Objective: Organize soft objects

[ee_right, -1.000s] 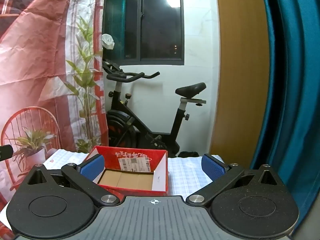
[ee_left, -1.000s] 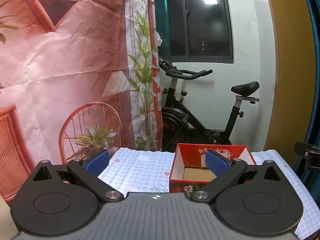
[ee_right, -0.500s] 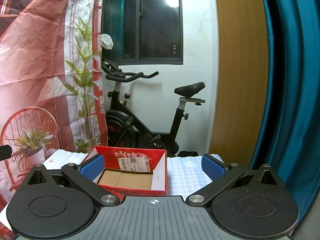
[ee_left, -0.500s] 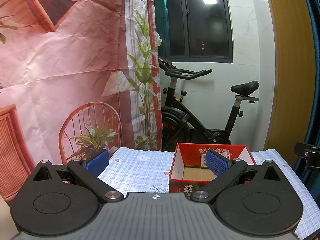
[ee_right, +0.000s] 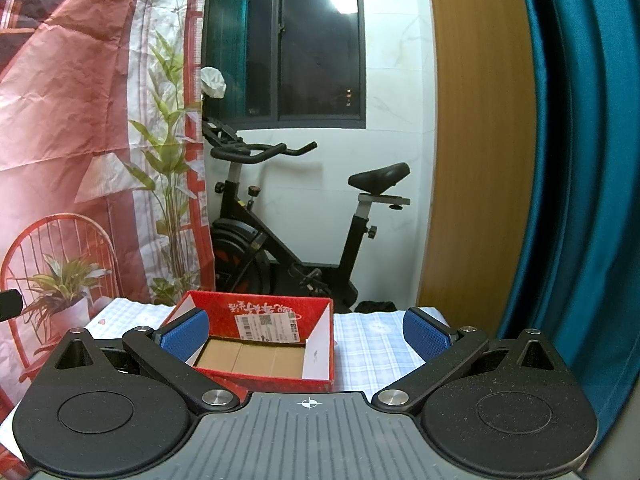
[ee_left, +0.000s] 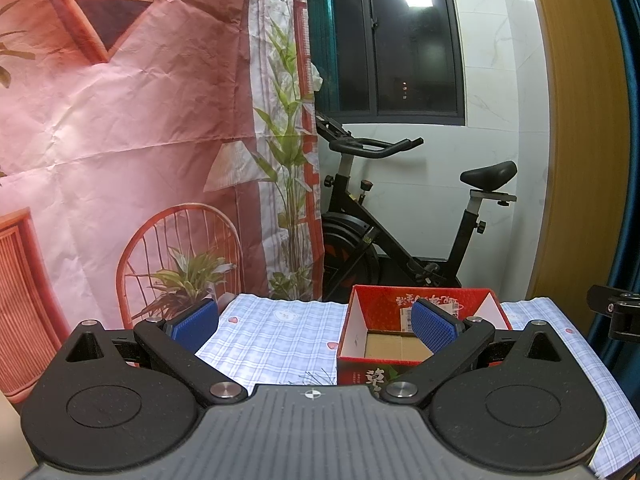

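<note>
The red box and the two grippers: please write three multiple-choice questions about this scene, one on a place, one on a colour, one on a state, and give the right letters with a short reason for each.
1. Where does the red box stand?
A. on the checked tablecloth
B. on the floor under the exercise bike
C. on the bike's saddle

2. What colour are the pads on the gripper fingers?
A. green
B. blue
C. white

3. In what state is the box?
A. shut with a lid
B. open and full of soft things
C. open, with only its bare cardboard bottom showing

Answers:
1 A: both views show it resting on the cloth, in front of the bike.
2 B: all four pads are blue on the left gripper and the right gripper.
3 C: the right wrist view looks down onto the brown bottom, with nothing lying there.
</note>
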Demonstrator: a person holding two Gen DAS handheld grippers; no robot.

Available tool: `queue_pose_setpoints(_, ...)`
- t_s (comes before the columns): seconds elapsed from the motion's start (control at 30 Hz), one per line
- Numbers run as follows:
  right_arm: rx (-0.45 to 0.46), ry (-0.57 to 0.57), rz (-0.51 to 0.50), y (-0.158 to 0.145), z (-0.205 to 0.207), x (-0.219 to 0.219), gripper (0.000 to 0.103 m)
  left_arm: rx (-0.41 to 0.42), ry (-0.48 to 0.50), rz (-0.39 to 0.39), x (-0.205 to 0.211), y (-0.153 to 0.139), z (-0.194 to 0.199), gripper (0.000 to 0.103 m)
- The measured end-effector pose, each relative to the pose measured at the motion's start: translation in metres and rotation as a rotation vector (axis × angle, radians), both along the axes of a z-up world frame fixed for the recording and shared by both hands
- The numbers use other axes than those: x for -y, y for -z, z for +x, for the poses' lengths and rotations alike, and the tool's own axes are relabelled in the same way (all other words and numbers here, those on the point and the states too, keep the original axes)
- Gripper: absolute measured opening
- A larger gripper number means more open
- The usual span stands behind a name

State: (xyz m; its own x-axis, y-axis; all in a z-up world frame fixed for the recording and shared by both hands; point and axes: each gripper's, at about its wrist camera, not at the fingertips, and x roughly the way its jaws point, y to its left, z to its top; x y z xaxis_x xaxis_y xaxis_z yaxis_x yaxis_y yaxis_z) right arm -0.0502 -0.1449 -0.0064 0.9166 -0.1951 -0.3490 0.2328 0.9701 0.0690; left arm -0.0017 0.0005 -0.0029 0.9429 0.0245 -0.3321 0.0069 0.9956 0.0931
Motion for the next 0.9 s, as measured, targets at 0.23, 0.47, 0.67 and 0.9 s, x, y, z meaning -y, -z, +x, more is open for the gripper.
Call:
queue_pose_setpoints(0.23, 0.000, 0.001, -0.001, 0.0014, 0.0008, 0.0002, 0.103, -0.001, 0.001, 0.001, 0.0008, 0.0007, -0.0001, 0.103)
queue_pose_setpoints(0.47, -0.001, 0.000, -0.001, 0.0011, 0.0010, 0.0004, 0.103, -0.002, 0.002, 0.000, 0.0018, 0.0011, -0.0011, 0.103)
queue_pose_setpoints(0.67, -0.001, 0.001, -0.001, 0.0010, 0.0008, 0.0003, 0.103, -0.004, 0.004, -0.002, 0.0030, 0.0021, -0.0024, 0.103)
queue_pose_setpoints(0.9, -0.001, 0.001, -0.001, 0.0006, 0.0006, 0.0001, 0.103, -0.004, 0.005, -0.002, 0.0033, 0.0027, -0.0037, 0.103)
